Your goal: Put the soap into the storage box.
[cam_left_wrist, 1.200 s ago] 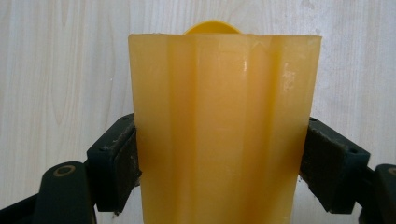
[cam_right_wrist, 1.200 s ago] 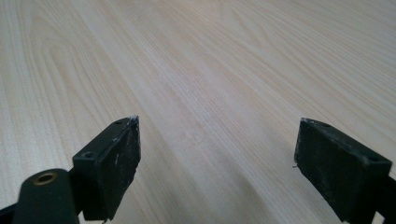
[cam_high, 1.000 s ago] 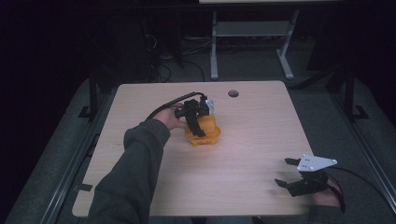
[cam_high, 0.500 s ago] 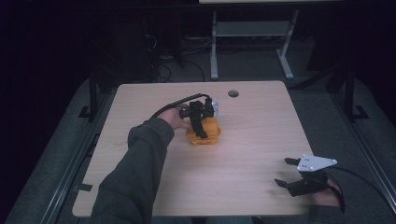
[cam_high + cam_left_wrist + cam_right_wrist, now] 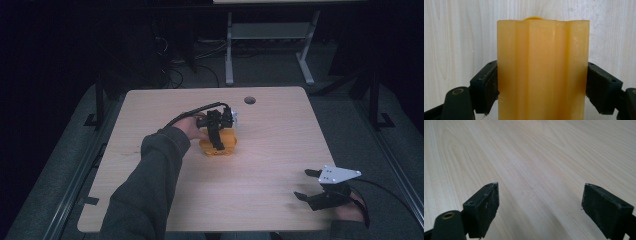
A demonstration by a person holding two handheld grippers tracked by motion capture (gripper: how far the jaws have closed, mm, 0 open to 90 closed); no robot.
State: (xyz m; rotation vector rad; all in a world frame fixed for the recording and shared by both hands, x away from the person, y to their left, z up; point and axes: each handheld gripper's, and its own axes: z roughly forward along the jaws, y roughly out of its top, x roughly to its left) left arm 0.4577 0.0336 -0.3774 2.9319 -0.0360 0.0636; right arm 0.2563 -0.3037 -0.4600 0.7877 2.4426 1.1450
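1. Right now, high view: left gripper (image 5: 218, 131) sits on top of an orange block (image 5: 219, 145) near the middle of the table (image 5: 280, 150), arm reaching in from below. Right gripper (image 5: 306, 185) rests well apart at the near right edge, nothing between its jaws. Block is small and partly hidden here, so its shape is hard to read.
2. Left gripper view: block (image 5: 542, 72) stands between the jaws, both pads touching its sides, so the left gripper (image 5: 541, 86) is clamped on it. It's waxy yellow-orange, ribbed lengthwise with shallow grooves, and a rounded bit peeks past its far end. Bare wood lies beyond the jaws.
3. Right gripper view: right gripper (image 5: 540, 203) has its jaws wide apart over bare table, nothing ahead of them.
4. Step, as I judge it: grasp made, lift or move comes next. Smooth sides could slip, so the squeeze must hold and the lift go straight up.
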